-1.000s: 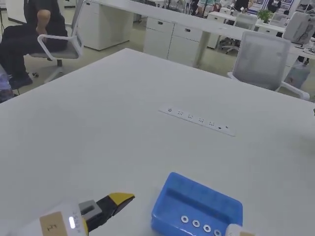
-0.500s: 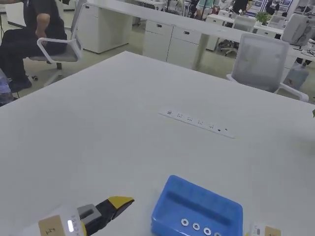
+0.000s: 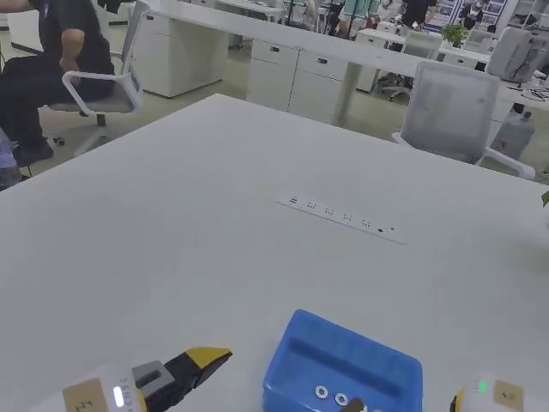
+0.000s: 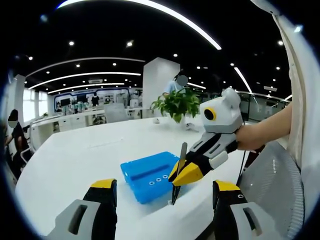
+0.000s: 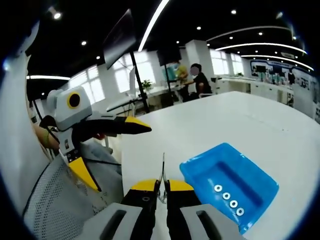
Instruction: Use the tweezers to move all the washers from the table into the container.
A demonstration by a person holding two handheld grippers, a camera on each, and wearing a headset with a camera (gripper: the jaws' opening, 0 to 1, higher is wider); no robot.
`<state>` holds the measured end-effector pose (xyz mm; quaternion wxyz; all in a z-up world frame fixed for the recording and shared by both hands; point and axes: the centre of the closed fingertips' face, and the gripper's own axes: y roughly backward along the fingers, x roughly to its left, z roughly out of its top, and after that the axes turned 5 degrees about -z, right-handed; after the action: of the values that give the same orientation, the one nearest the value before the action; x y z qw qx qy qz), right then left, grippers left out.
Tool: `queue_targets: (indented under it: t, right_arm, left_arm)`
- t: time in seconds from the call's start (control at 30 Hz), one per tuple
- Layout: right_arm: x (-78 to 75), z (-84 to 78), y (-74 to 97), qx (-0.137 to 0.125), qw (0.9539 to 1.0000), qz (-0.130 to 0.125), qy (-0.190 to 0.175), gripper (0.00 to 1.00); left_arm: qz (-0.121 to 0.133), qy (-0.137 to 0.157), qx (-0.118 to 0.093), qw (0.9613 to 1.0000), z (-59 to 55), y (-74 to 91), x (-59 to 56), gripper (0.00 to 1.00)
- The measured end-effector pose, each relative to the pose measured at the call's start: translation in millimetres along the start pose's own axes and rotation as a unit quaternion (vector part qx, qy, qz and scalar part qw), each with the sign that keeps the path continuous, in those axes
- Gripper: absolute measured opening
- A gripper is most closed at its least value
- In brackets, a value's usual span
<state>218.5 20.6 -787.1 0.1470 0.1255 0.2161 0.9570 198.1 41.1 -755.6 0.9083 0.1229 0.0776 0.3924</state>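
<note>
4 washers [image 5: 229,200] lie in a slanting row on the floor of the blue container [image 5: 250,172], which sits on the white table [image 3: 171,257] near the person's edge; the tweezers [image 5: 163,172] are clamped between the jaws of the right gripper [image 5: 161,186], which press together on the shank with no gap; in the right gripper view the tweezers stick up past the jaw tips, just beside the container's left wall; in the left gripper view they slant down, their lower tip close to the table by the container's near corner, though whether it touches cannot be told.

The left gripper [image 4: 165,186] has its jaws spread wide and holds nothing; in the right gripper view it comes in from the left, 1 yellow-tipped jaw level and the other angled down, well apart from the container; a hand [image 4: 255,134] with a bare forearm grips the right gripper from behind.

In the head view a row of sockets [image 3: 341,215] is set into the tabletop beyond the container; past the table stand white office chairs [image 3: 459,107], desks with drawers and a seated person [image 3: 51,60]; a green plant [image 4: 177,104] stands on the far side of the table in the left gripper view.
</note>
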Motion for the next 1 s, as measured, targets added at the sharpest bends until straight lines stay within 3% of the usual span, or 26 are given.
queue_targets:
  t: [0.57, 1.0]
  right_arm:
    - [-15.7, 21.6, 7.6, -0.045, 0.9978, -0.043, -0.025, 0.03]
    - [-30.6, 32.6, 6.3, -0.052, 0.9968, -0.057, -0.022, 0.03]
  left_arm:
    - [-0.001, 0.013, 0.000, 0.9999, -0.9, 0.3, 0.9, 0.79]
    - [0.001, 0.020, 0.002, 0.9998, -2.2, 1.6, 2.4, 0.78]
